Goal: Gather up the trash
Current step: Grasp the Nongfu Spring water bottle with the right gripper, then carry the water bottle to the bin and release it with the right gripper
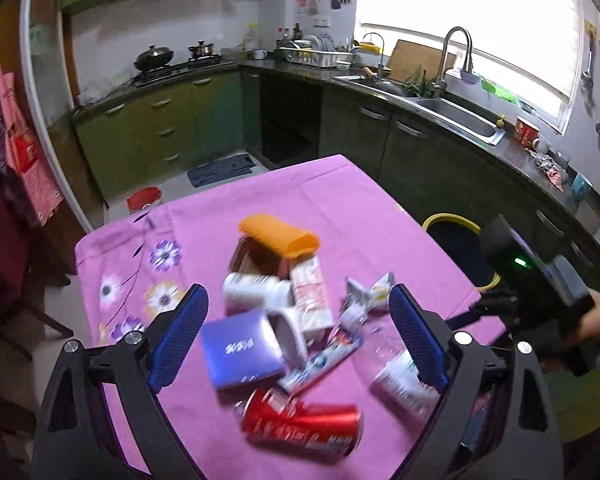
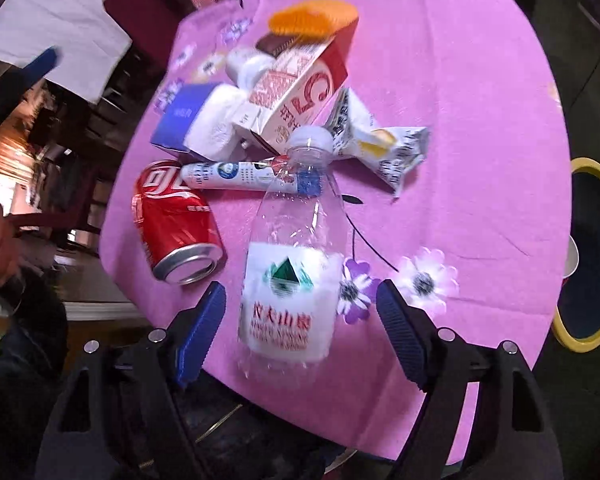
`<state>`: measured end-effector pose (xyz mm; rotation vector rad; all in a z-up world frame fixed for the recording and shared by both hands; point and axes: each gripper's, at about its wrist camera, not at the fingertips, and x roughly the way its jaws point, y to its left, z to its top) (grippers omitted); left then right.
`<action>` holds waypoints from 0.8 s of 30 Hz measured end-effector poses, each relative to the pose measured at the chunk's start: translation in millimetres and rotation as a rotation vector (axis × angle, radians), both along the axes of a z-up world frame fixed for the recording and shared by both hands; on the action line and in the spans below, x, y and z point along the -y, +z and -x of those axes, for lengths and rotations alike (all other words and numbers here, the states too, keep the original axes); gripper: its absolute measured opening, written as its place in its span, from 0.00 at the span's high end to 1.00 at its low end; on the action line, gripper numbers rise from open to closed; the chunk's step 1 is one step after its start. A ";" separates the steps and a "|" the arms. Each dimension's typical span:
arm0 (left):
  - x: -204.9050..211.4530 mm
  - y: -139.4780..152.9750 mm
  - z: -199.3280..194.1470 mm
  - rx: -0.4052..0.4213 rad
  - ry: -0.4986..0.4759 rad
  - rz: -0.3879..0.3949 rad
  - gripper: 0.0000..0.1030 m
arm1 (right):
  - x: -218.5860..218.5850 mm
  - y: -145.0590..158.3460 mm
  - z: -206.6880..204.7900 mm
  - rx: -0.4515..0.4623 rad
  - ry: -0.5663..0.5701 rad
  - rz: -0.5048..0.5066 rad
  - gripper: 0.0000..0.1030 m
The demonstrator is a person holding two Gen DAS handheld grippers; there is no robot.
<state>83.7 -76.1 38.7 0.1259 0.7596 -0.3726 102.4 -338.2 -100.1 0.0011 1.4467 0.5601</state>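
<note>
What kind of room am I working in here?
Most likely a home kitchen: a gas stove with a wok, a steel sink under the window, and green cabinets. The trash lies on a table with a pink cloth.

Right hand-held gripper spread wide, clear bottle between fingers

carton – large red "5"; bottle label – "农夫山泉"
</note>
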 end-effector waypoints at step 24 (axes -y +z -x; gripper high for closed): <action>-53.5 -22.2 29.6 0.001 0.073 0.063 0.12 | -59.9 -65.8 -11.7 -0.136 0.044 0.193 0.36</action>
